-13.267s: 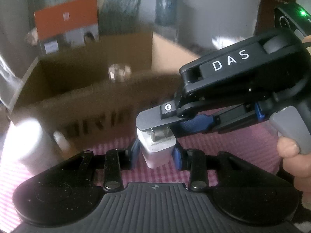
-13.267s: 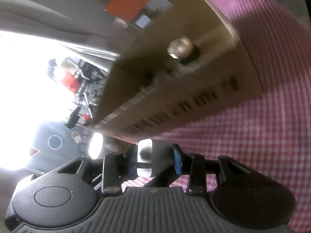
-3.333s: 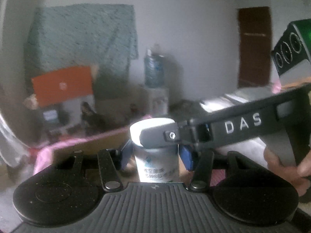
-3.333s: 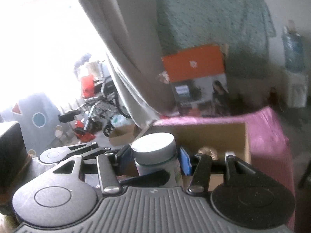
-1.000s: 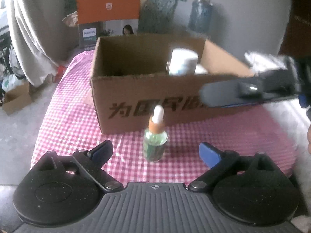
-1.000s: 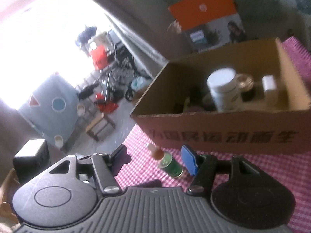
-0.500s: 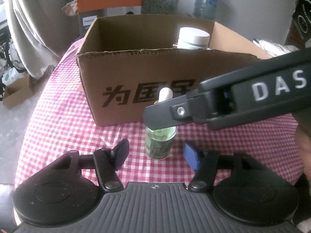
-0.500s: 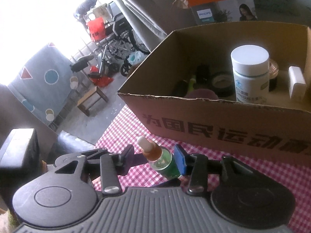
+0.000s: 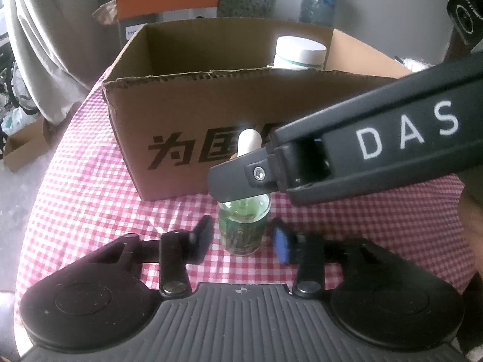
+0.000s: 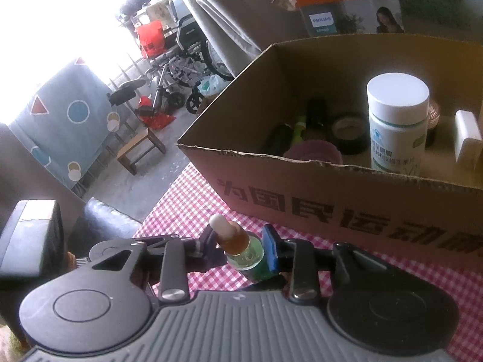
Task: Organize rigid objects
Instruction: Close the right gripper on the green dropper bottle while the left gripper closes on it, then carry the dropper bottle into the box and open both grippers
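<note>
The cardboard box (image 9: 193, 96) is being faced by both wrist views. In the left wrist view it is being seen from in front, looking downward at its printed front wall. In the right wrist view the cardboard box (image 10: 347, 199) is being viewed from nearer its left front corner, looking down into it. The green dropper bottle (image 9: 244, 226) (image 10: 246, 252), just before the box, is being shared close up.

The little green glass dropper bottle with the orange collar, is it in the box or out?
Out. The little green glass dropper bottle stands upright on the red-checked tablecloth, in front of the brown cardboard box.
</note>
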Demonstrator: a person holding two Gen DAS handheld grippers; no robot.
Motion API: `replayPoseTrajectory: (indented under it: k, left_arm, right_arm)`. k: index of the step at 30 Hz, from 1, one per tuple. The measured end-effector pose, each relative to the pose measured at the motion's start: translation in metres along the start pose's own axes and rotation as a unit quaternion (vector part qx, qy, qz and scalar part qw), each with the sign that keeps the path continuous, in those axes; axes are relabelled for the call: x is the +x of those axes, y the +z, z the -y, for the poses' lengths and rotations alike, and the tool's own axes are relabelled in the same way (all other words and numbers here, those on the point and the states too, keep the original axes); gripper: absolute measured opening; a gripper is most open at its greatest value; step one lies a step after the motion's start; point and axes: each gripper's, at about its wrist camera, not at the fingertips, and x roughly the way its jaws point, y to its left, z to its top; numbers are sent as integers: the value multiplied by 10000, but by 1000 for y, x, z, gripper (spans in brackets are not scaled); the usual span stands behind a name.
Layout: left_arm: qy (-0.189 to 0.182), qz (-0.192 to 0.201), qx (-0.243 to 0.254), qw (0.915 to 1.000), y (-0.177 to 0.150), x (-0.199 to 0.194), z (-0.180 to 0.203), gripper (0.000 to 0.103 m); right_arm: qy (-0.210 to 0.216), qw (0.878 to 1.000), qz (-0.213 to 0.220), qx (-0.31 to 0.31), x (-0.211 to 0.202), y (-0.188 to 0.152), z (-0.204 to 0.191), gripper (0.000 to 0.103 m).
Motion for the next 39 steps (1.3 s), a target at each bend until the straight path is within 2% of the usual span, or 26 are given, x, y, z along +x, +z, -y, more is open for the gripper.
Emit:
replayPoseTrajectory:
  k: [2,10,14,20,24,28,32,36,39]
  left_arm:
    - [23,-20,14,10000,2,0,0,32]
    - [57,-50,45,10000,4,0,2,32]
    - [25,-62,55,10000,2,-5,5,32]
    - [25,62,112,9999,3,-21,13,31]
    - [-23,324,185,9993,9,-47,20,31]
    - [-81,779,370,9962,31,-79,33,31]
    - [-368,1120,454,9920,64,-95,44,31]
    - [-804,1143,396,9894,97,-85,52,31]
    - [-1074,999,317,9887,115,-63,61,31]
  right_arm:
    - [-14,10000,2,-23,-1,0,-1,35]
    - [-49,10000,6,-59,-3,2,-2,32]
    - [-7,10000,43,-53,-7,3,-2,24]
    - [30,9998,181,-108,-23,3,-6,24]
    - [62,9987,448,-249,-50,5,-18,24]
    - [110,9948,911,-431,-92,15,-28,24]
    - [42,9899,1298,-562,-129,39,-26,24]
    - [-153,9871,1493,-548,-151,63,-9,24]
    - [-292,9877,1490,-372,-152,81,16,25]
